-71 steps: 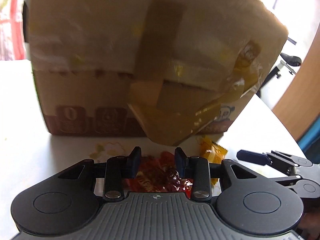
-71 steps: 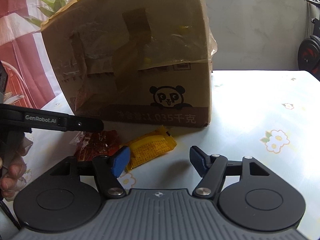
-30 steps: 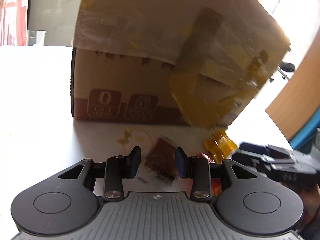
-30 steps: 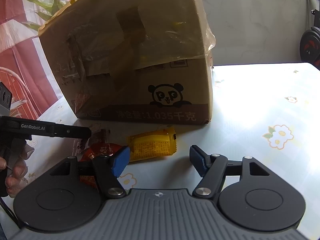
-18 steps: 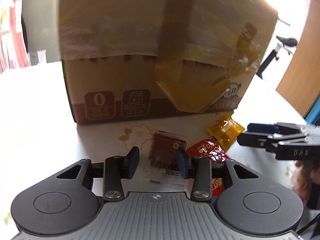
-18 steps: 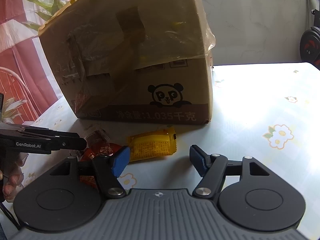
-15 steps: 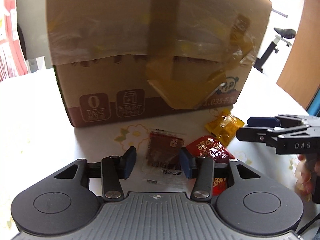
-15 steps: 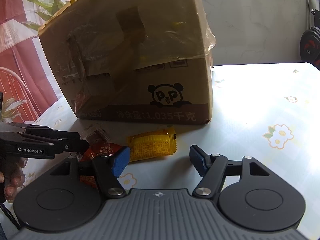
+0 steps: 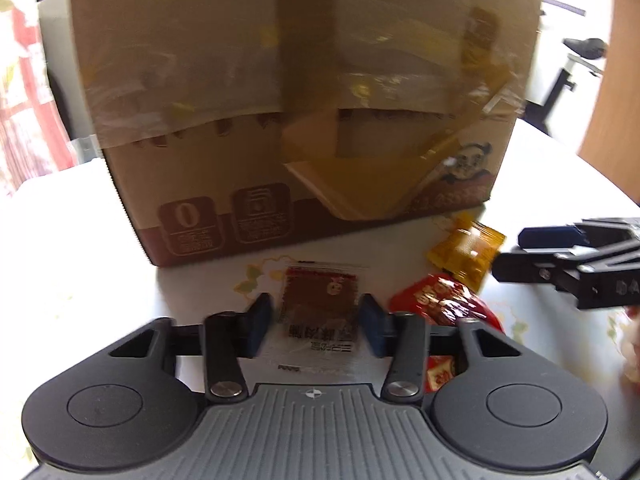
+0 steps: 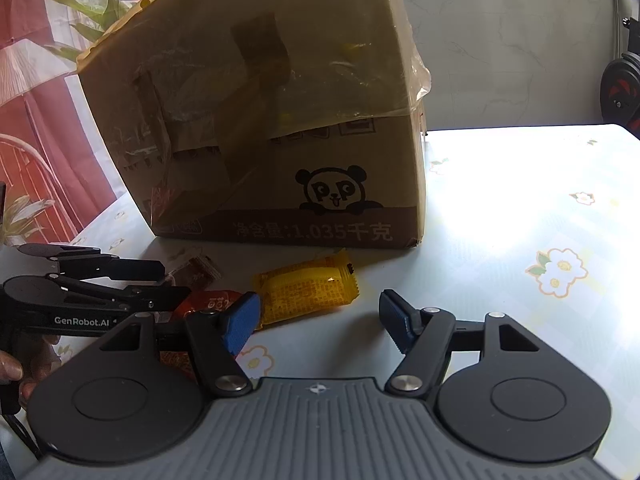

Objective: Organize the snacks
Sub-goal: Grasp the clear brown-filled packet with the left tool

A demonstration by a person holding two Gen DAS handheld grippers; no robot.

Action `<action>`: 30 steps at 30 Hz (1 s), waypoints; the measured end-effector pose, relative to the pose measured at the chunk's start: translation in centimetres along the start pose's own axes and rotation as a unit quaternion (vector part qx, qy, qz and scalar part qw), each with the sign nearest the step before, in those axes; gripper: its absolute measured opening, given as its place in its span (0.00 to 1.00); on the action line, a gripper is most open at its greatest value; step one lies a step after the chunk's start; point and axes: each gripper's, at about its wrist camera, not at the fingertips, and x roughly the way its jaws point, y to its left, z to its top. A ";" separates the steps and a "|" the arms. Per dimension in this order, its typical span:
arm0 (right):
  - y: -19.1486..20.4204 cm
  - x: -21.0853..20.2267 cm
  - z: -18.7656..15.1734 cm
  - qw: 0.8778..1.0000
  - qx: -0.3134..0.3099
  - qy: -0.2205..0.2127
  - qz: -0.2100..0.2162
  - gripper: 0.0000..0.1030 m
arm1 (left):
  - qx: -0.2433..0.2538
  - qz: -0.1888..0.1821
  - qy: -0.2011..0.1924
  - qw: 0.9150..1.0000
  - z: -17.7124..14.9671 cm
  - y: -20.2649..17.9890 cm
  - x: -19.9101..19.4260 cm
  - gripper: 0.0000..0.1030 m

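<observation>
A brown snack packet [image 9: 320, 300] with a clear edge lies flat on the table, in front of a taped cardboard box [image 9: 280, 100]. My left gripper [image 9: 316, 324] straddles it; its jaws are closing, with a thin gap still showing on each side. A red packet [image 9: 440, 300] lies just right of it and a yellow packet [image 9: 466, 252] further right. My right gripper [image 10: 320, 320] hovers open and empty over the table, with the yellow packet [image 10: 308, 292] just ahead to its left. The right wrist view shows the left gripper [image 10: 175, 281] over the brown packet [image 10: 198, 270] and red packet [image 10: 208, 304].
The box [image 10: 260, 120], with a panda print, stands close behind the snacks. The flowered tablecloth [image 10: 520, 200] stretches away to the right. A hand [image 10: 12, 368] holds the left gripper's handle. A plant and red curtain are at the back left.
My left gripper has drawn back from the box and turned, so the brown packet now lies squarely between its fingers; the jaws widened a little, then narrowed. The right gripper has not moved.
</observation>
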 end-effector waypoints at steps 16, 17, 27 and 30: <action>2.7 2.1 2.9 0.995 0.046 0.090 0.015 0.69 | -0.103 -0.011 -0.010 0.995 -2.0 3.1 -2.3 0.42; 2.8 2.5 3.2 0.994 0.052 0.093 0.010 0.69 | -0.106 -0.013 -0.013 0.994 -2.1 3.3 -2.4 0.42; 5.6 6.2 5.5 0.990 0.028 0.105 -0.092 0.67 | -0.123 -0.026 -0.033 0.991 -3.3 4.0 -3.3 0.42; 6.7 7.1 5.4 0.986 0.007 0.107 -0.127 0.65 | -0.124 -0.027 -0.036 0.991 -3.4 3.9 -3.4 0.42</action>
